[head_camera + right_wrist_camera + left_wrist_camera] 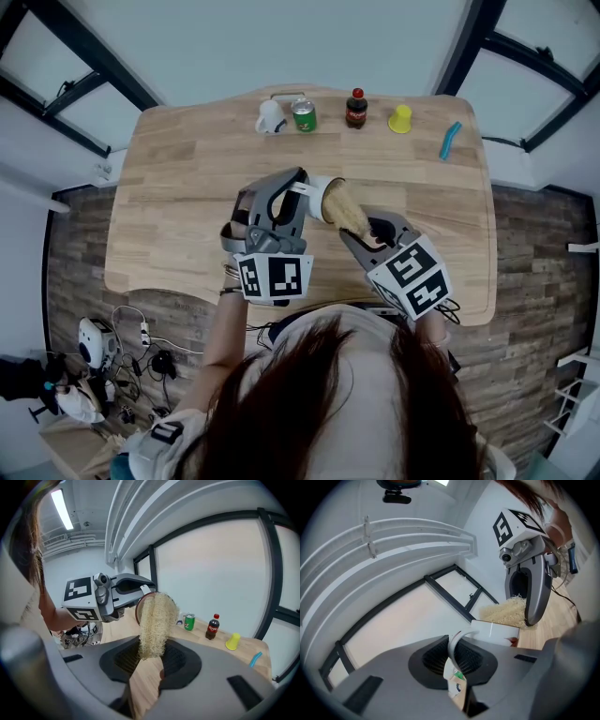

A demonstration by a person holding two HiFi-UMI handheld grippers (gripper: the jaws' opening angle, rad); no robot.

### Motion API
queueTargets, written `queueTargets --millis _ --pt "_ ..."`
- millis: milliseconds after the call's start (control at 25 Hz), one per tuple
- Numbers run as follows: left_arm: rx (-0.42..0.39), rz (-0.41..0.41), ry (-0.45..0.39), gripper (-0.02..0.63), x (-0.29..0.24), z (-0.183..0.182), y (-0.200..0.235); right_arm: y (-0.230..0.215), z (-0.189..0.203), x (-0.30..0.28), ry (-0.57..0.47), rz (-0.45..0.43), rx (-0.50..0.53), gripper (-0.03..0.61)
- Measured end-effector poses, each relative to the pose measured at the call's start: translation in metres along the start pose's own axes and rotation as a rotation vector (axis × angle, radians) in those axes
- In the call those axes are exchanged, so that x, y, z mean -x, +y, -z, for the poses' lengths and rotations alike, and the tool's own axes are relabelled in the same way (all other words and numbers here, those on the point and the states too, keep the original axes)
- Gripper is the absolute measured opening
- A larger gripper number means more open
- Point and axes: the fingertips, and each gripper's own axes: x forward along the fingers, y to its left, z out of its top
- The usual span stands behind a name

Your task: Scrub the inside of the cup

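A white cup (320, 198) lies on its side above the table, mouth turned to the right. My left gripper (296, 195) is shut on its handle (455, 645); the cup body (496, 632) shows just beyond the jaws. My right gripper (362, 231) is shut on a pale loofah scrubber (344, 212), whose far end reaches the cup's mouth. In the right gripper view the loofah (154, 620) rises from the jaws and covers most of the cup's brown-rimmed opening (138, 605). How deep it goes inside is hidden.
Along the far edge of the wooden table (187, 187) stand a white mug (270, 117), a green can (303, 114), a dark cola bottle (356, 109), a yellow cup (400, 119) and a blue object (450, 141). Cables and gear lie on the floor (103, 347) at left.
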Motion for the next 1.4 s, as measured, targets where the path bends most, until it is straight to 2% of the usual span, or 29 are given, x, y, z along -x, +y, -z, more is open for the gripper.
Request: queueTargets --millis 560,1080,1400 --pt "-0.087 0.048 -0.023 0.028 -0.001 -0.002 -0.014 0.002 0.014 -0.005 0.087 -0.068 -0.033 0.120" --pt "-0.199 0.087 -0.060 0.028 0.002 -0.007 -0.031 0.008 0.029 -0.009 0.162 -0.126 -0.039 0.120" --pt "-0.254 0.084 -0.086 0.028 0.004 -0.010 -0.034 0.012 0.032 -0.012 0.189 -0.170 -0.100 0.120"
